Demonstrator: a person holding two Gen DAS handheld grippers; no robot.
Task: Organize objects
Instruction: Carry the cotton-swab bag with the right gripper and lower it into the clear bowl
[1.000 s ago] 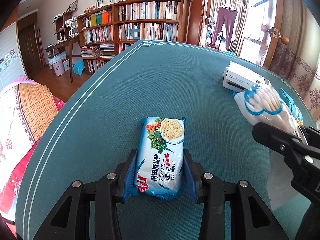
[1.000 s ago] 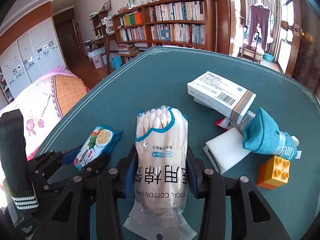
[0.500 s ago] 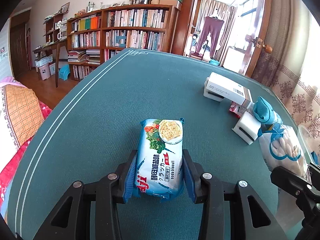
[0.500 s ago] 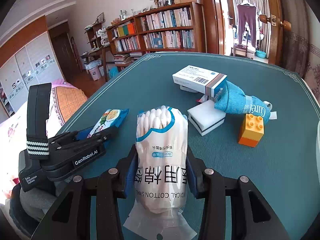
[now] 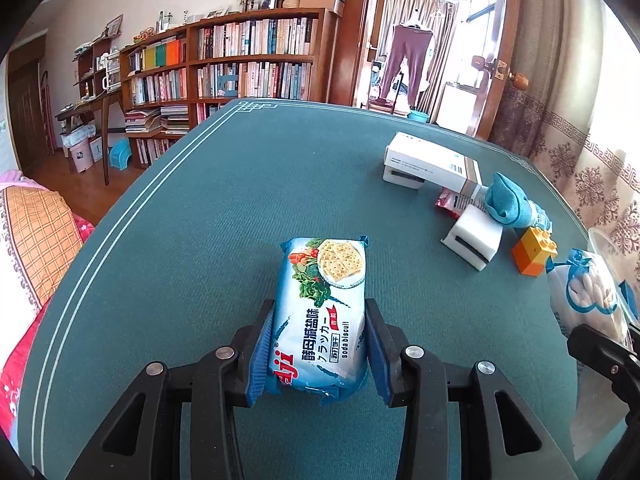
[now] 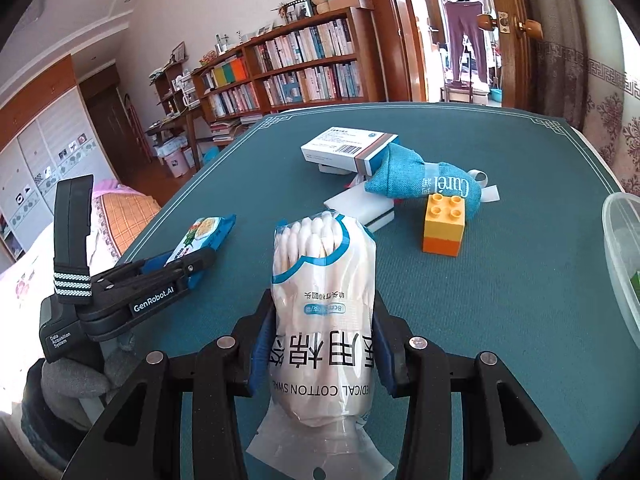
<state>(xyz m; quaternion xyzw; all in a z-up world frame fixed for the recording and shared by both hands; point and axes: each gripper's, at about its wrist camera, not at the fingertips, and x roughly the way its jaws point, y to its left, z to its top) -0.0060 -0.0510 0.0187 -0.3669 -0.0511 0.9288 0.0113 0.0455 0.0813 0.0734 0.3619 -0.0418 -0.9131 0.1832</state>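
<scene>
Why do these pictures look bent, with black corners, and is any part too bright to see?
Left wrist view: a fisheye lens bows the table edge and blacks out the corners; the window is washed out by daylight. Right wrist view: same bending; the cotton swab bag stays sharp, with slight glare on its plastic.

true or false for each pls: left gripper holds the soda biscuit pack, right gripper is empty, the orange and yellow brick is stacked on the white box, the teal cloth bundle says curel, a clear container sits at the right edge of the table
1. The left gripper holds the soda biscuit pack. True.
2. The right gripper is empty. False: it is clamped on the cotton swab bag.
3. The orange and yellow brick is stacked on the white box. False: it stands on the table, beside the teal cloth bundle.
4. The teal cloth bundle reads Curel. True.
5. A clear container sits at the right edge of the table. True.
</scene>
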